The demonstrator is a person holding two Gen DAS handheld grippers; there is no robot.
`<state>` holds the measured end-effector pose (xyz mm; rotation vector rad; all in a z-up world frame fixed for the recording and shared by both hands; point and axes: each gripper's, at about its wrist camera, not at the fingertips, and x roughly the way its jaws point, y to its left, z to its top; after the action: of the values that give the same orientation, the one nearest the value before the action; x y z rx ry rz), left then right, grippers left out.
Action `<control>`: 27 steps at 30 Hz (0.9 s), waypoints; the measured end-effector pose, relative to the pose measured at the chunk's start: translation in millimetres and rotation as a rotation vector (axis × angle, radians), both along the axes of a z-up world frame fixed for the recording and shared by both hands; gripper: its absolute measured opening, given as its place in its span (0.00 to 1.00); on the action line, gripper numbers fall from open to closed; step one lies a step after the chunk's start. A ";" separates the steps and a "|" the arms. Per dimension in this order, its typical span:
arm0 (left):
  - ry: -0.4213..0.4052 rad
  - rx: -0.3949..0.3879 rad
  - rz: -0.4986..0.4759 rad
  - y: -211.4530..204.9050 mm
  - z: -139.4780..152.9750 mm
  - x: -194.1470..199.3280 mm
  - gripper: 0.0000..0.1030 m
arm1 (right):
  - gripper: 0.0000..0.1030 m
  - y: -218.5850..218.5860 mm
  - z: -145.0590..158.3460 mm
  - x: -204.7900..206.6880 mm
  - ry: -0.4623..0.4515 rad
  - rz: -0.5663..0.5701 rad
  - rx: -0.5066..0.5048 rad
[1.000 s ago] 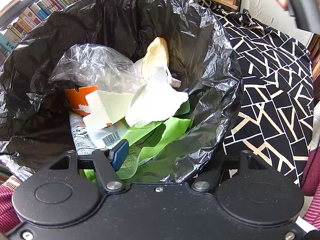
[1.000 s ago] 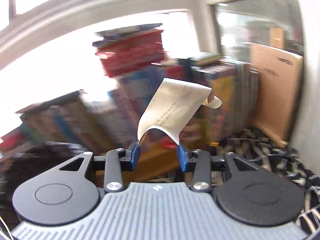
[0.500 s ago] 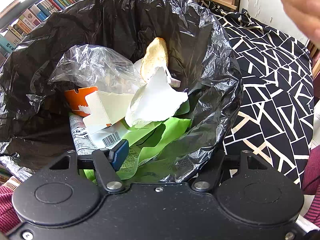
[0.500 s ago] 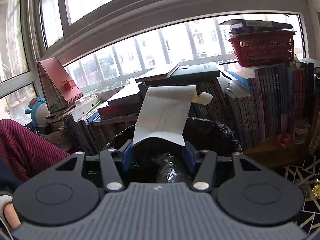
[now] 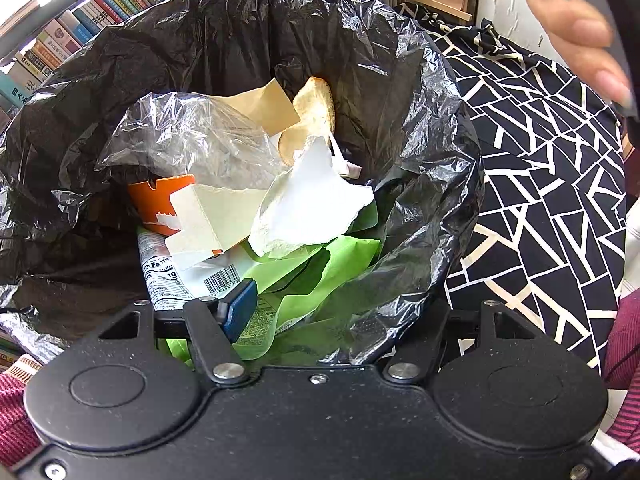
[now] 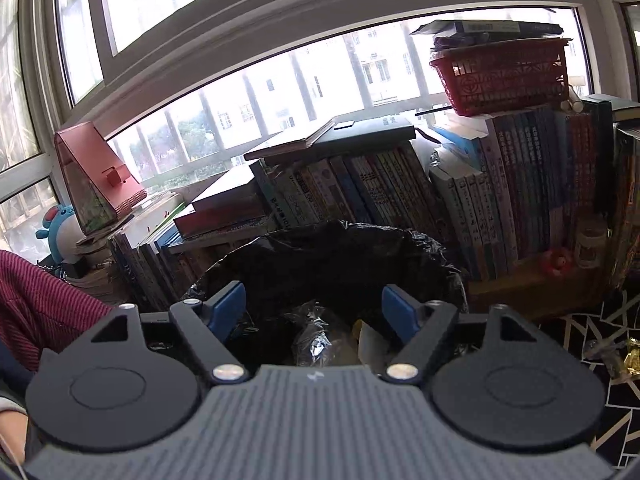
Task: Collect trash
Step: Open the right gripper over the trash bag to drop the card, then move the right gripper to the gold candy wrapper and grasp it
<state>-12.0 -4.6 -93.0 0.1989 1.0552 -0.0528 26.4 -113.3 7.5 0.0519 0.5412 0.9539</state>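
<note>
Right wrist: right gripper (image 6: 314, 312) fingers just spread, empty; beige paper (image 5: 262, 106) lying in bag (image 5: 420, 92) below; left gripper (image 5: 316, 320) clasps bag rim.

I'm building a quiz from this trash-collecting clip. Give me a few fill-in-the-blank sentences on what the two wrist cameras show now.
1. The right gripper holds ____ between its blue pads.
2. The left gripper clamps the rim of the ____ plastic bin liner.
3. A tan paper slip lies ____ the liner.
4. A ____ plastic basket sits atop the books.

Missing: nothing; black; inside; red
</note>
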 end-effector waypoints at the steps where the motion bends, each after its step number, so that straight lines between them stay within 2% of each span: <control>1: 0.000 0.000 0.000 0.0 0.0 0.0 0.62 | 0.82 -2.0 -0.3 2.2 0.002 -0.017 0.003; 10: -0.001 0.000 0.000 0.2 0.2 -0.1 0.62 | 0.88 -32.3 -4.0 29.3 -0.007 -0.242 0.019; 12: -0.001 0.000 0.000 0.3 0.1 0.0 0.62 | 0.93 -40.5 -7.8 37.0 -0.018 -0.301 0.011; 16: -0.001 0.001 0.000 0.7 -0.1 0.0 0.62 | 0.95 -58.4 -22.4 57.9 -0.017 -0.424 -0.019; 21: 0.002 0.004 0.000 0.4 -0.7 0.1 0.62 | 0.96 -83.2 -60.7 95.7 0.003 -0.593 -0.119; 25: 0.007 0.005 0.005 -0.3 -1.6 0.7 0.62 | 0.95 -106.7 -103.0 128.7 0.065 -0.719 -0.230; 26: 0.007 0.006 0.006 -0.5 -1.8 0.9 0.62 | 0.93 -113.6 -115.5 137.4 0.092 -0.747 -0.253; 27: 0.008 0.006 0.007 -0.4 -1.7 1.6 0.62 | 0.87 -119.2 -126.1 144.7 0.122 -0.771 -0.274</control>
<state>-10.5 -5.0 -94.7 0.2001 1.0640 -0.0441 171.2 -232.5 -118.6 0.0654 0.6882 0.1225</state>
